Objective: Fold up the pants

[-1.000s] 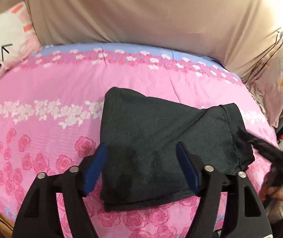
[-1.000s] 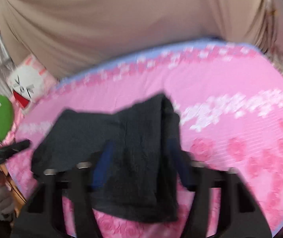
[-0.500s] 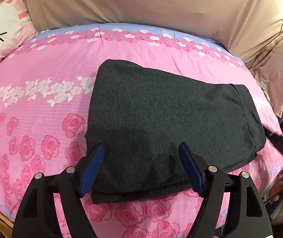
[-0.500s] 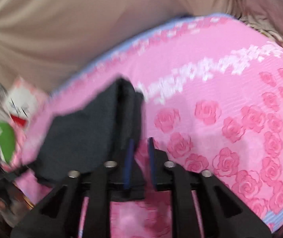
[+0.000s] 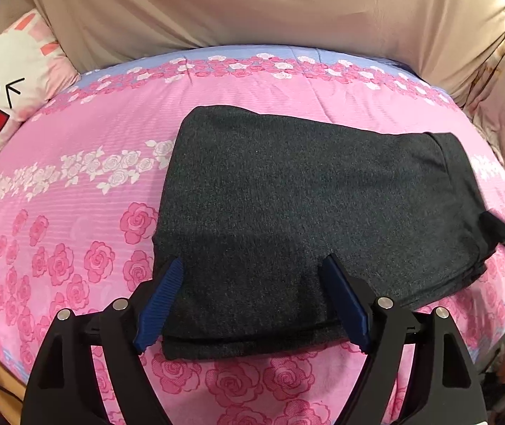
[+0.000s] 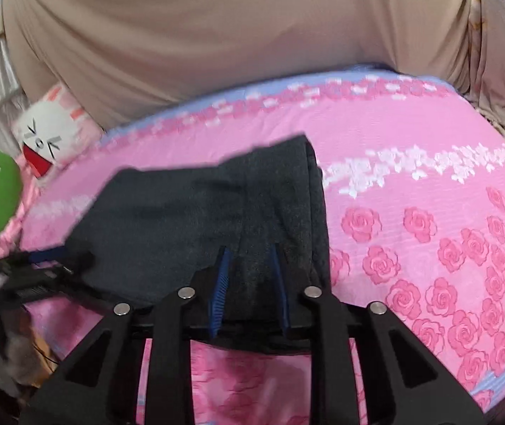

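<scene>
Dark charcoal knit pants (image 5: 309,212) lie folded into a compact, layered rectangle on a bed with a pink rose-print cover (image 5: 75,184), so the folding looks close to finished, with perhaps a last tidy left. The left tongs (image 5: 252,301) stand released, having just been opening, straddling the near edge. The right tongs (image 6: 250,283) have just been closing around the right end; whether they pinch it I cannot tell

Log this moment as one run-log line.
pants: folded, flat on bedspread | left claw: open, opening | right claw: partly open over pants, closing
</scene>
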